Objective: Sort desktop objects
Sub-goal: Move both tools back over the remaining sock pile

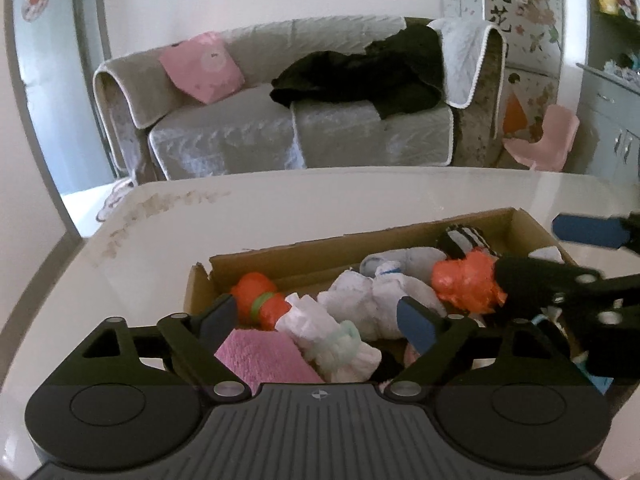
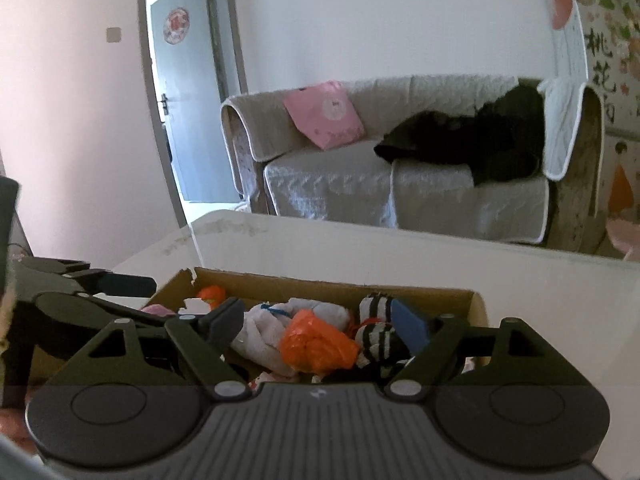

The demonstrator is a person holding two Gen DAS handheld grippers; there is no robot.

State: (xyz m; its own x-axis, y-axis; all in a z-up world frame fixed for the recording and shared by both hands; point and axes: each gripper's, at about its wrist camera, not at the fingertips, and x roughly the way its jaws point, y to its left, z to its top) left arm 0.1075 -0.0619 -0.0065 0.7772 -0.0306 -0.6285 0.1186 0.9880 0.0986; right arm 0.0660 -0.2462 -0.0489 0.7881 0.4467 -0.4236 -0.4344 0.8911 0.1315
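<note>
While both grippers hang over an open cardboard box (image 1: 280,260) on a pale table (image 1: 320,196), the box holds the sorted things in a loose heap. Left gripper (image 1: 316,318): jaws spread wide, nothing pinched; below them lie a pink sponge (image 1: 260,356), an orange roll with a green band (image 1: 260,300) and white crumpled bags (image 1: 332,340). Right gripper (image 2: 320,326): jaws likewise spread and empty, poised above a crumpled orange bag (image 2: 316,346), with a black-and-white striped sock (image 2: 376,336) beside its right finger and a white bundle of cloth (image 2: 260,332) near its left. In the left wrist view the right gripper reaches in from the right edge, partly covering the box's near right corner; in the right wrist view the left gripper shows at the left edge, beside the torn box corner.

Behind the table stands a sofa (image 1: 240,136) under a quilted grey-white cover, with a pink cushion (image 1: 202,66) leaning on its back and a dark garment (image 1: 360,76) heaped on the seat. A floral wall hanging (image 1: 520,8) to the right bears the characters 桃花. A pink stool (image 1: 548,140) stands by grey cabinets. A grey door (image 2: 180,112) with a round red decoration stands open at the left. The table's far left part shows brownish scuff marks. The walls are plain white.
</note>
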